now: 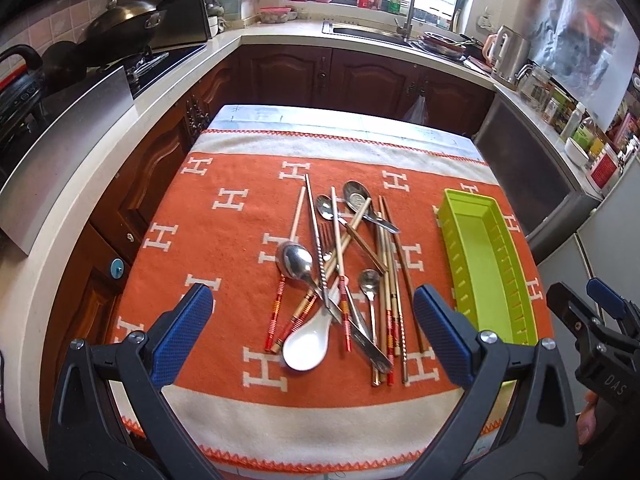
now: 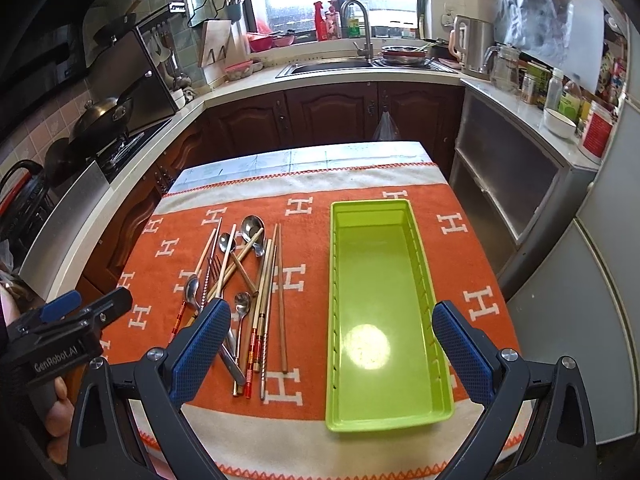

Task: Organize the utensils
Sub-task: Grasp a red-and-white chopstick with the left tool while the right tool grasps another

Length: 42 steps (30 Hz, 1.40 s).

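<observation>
A heap of utensils lies on the orange cloth: several chopsticks (image 1: 385,280), metal spoons (image 1: 295,262), a fork and a white ceramic spoon (image 1: 307,342). It also shows in the right wrist view (image 2: 240,280). A lime-green tray (image 1: 486,264) (image 2: 412,240) stands empty to the right of the heap. My left gripper (image 1: 314,320) is open and empty, hovering over the near end of the heap. My right gripper (image 2: 332,334) is open and empty over the tray's near left side.
The table wears an orange-and-white towel (image 1: 224,240) (image 2: 308,264). Dark wood cabinets (image 1: 360,76), a counter with a stove and wok (image 1: 120,20) at left, a sink (image 2: 332,66) at the back and a counter with jars (image 2: 560,96) at right surround it.
</observation>
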Tool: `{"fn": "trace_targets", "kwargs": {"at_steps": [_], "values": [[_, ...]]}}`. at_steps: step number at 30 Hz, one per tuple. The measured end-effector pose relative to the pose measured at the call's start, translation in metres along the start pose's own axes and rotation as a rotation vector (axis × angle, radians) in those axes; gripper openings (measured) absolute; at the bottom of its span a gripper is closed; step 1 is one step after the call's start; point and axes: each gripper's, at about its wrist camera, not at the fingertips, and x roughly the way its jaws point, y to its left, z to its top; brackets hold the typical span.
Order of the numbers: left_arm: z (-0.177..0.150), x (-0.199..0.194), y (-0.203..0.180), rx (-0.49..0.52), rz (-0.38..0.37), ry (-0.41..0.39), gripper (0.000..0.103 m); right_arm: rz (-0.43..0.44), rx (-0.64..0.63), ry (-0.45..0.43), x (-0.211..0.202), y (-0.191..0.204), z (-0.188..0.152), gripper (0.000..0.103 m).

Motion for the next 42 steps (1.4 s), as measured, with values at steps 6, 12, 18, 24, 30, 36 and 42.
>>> {"fn": "trace_targets", "kwargs": {"at_steps": [6, 12, 18, 24, 30, 36, 42], "values": [[0.018, 0.029, 0.024, 0.015, 0.002, 0.029, 0.079, 0.122, -0.035, 0.058, 0.036, 0.022, 0.021, 0.075], [0.028, 0.070, 0.049, 0.017, -0.008, 0.105, 0.058, 0.230, -0.089, 0.101, 0.080, 0.060, 0.041, 0.061], [0.018, 0.123, 0.071, 0.016, -0.007, 0.198, 0.038, 0.312, -0.107, 0.197, 0.148, 0.098, 0.054, 0.045], [0.007, 0.164, 0.076, 0.013, -0.055, 0.269, 0.036, 0.367, -0.055, 0.356, 0.226, 0.122, 0.047, 0.031], [0.005, 0.185, 0.065, 0.049, -0.064, 0.306, 0.035, 0.355, -0.035, 0.410, 0.272, 0.139, 0.038, 0.018], [0.002, 0.194, 0.063, 0.061, -0.069, 0.329, 0.033, 0.348, -0.042, 0.439, 0.293, 0.151, 0.034, 0.015], [0.001, 0.197, 0.062, 0.071, -0.069, 0.335, 0.033, 0.351, -0.037, 0.454, 0.302, 0.160, 0.030, 0.007]]}}
